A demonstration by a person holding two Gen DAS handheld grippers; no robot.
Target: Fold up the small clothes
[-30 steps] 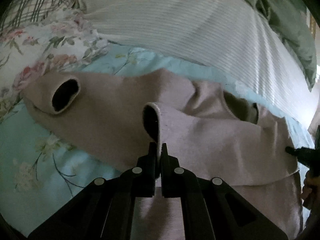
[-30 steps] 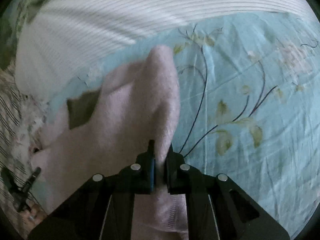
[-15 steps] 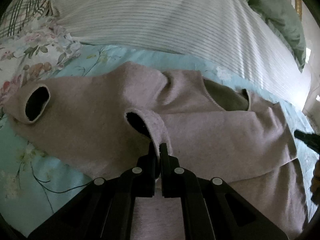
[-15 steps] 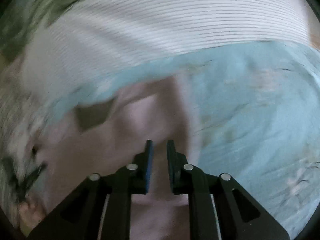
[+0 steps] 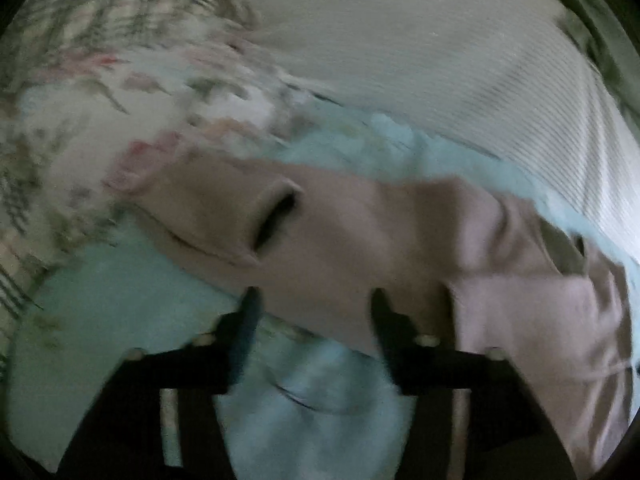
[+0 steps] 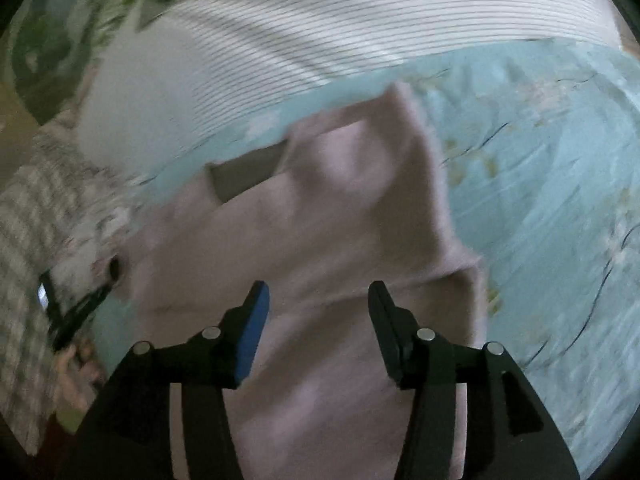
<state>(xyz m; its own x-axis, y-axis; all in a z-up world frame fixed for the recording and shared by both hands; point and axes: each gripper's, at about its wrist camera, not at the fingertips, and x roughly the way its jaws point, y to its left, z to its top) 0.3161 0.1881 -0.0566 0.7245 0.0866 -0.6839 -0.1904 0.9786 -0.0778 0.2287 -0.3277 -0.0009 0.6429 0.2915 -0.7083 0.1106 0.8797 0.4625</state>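
Observation:
A small pale pink long-sleeved top (image 5: 360, 248) lies flat on a light blue floral bedsheet (image 5: 100, 320). One sleeve cuff (image 5: 276, 216) shows its dark opening on the left, and another sleeve lies folded across the body. My left gripper (image 5: 312, 300) hangs over the garment's near edge, its jaws opening with nothing pinched between them. In the right wrist view the pink top (image 6: 340, 220) fills the middle, its neck opening (image 6: 244, 172) at upper left. My right gripper (image 6: 318, 296) hovers above the cloth, jaws opening and empty. The left gripper (image 6: 68, 308) shows blurred at far left.
A white ribbed pillow (image 5: 420, 60) lies behind the garment, with a green cloth (image 6: 80, 8) past it. A floral and plaid cover (image 5: 100, 80) bunches up at the left. The blue sheet (image 6: 540, 180) spreads out to the right of the garment.
Both grippers went from shut on the pink fabric to open and let it go. The folded sleeve now lies on the body. The left gripper drew back toward the left.

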